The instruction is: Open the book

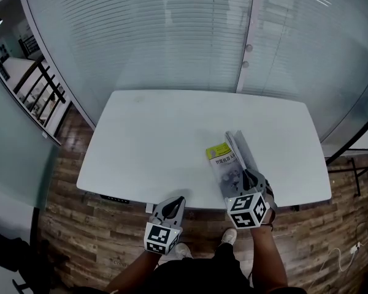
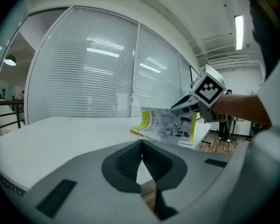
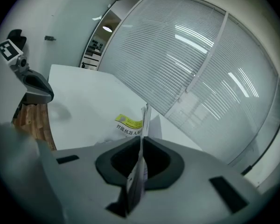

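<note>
right gripper (image 3: 141,141): pinching book (image 1: 222,164) cover (image 3: 145,115), raised | label: yellow band, Chinese "智能机器人…" | left gripper (image 2: 141,143): jaws together, empty | white table (image 1: 153,133)

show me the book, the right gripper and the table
book (image 1: 219,151): head view, on its yellow patch
right gripper (image 1: 247,175): head view, between its fingertips, shut on book
table (image 1: 159,133): head view, on the bare top

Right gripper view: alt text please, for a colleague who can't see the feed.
The right gripper is shut on the cover of the book, holding it upright and edge-on over the white table. The left gripper shows at the far left by the table's edge. Window blinds fill the background.
</note>
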